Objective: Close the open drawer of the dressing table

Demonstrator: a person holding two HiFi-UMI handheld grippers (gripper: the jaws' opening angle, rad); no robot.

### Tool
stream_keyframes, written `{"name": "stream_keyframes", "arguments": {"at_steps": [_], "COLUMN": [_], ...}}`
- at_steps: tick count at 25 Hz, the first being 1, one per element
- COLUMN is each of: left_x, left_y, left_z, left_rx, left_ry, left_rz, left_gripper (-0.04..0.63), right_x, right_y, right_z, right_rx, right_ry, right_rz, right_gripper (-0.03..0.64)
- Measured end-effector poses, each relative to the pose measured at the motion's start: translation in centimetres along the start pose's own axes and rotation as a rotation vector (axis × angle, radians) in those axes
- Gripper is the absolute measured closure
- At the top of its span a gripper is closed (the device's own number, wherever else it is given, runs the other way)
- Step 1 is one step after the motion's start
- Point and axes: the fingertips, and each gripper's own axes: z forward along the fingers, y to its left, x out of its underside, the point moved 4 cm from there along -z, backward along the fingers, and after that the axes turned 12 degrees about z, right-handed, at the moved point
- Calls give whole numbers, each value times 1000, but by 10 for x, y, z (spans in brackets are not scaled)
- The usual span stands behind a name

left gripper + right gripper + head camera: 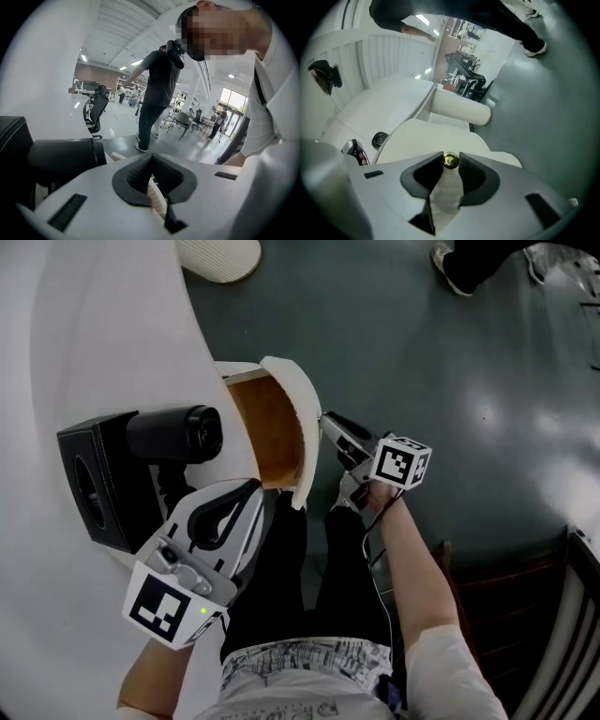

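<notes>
Gripping the open drawer's (302, 432) gold knob (450, 160) with right gripper (450, 162); holding left gripper (151, 158) closed, empty, near drawer.

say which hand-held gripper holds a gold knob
The right hand-held gripper: its jaws clasp the small round gold knob, while the left hand-held gripper is shut empty.

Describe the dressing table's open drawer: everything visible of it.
The drawer stands pulled out from the curved edge of the white dressing table. Its inside is brown wood, and nothing shows in the part that can be seen. Its front is a curved, white, finely ribbed panel with a small round gold knob. The right gripper has its jaws closed on that knob; nothing else touches the drawer.
</notes>
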Motion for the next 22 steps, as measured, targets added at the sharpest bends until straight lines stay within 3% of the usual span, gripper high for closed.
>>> {"name": "stream_keyframes", "arguments": {"at_steps": [22], "left_x": [-13], "left_y": [14], "left_z": [-45], "left_rx": [-109], "left_ry": [6], "left_rz": [-23], "left_gripper": [580], "right_x": [60], "right_y": [18], "right_z": [79], "right_rx": [-23], "right_ry": [221], "right_rz": [-24], "right_gripper": [503]}}
